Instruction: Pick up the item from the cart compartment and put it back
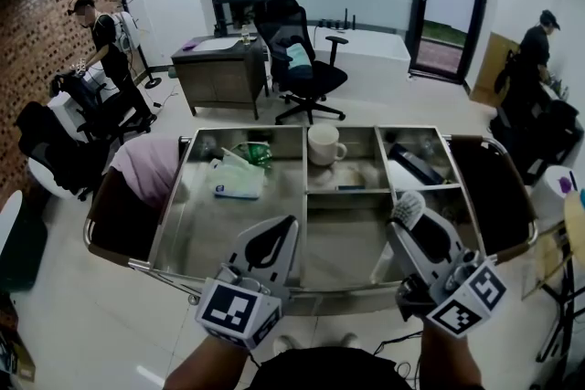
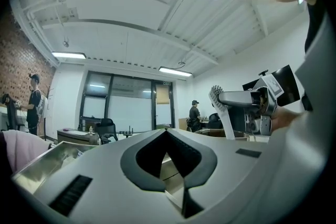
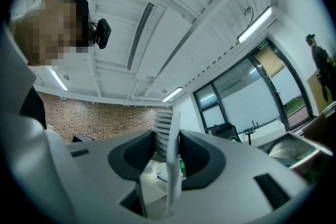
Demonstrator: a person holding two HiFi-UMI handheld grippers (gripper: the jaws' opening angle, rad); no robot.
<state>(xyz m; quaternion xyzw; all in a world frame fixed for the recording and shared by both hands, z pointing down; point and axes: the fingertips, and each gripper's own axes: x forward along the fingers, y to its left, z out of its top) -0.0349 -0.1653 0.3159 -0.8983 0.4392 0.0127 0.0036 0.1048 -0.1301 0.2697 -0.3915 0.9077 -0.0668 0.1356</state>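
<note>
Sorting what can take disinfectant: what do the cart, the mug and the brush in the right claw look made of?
Cart: stainless steel by its look, a grey sheet with dull reflections.
Mug: likely glazed ceramic, glossy cream-white with a thick wall.
Brush: probably plastic, with a smooth white handle and pale bristle rows; the exact type is unclear.

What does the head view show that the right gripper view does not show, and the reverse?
Only the head view: the mug, the pink cloth and the left gripper. Only the right gripper view: the ceiling vent and the person's head camera. Both: the white brush clamped in the right gripper.
</note>
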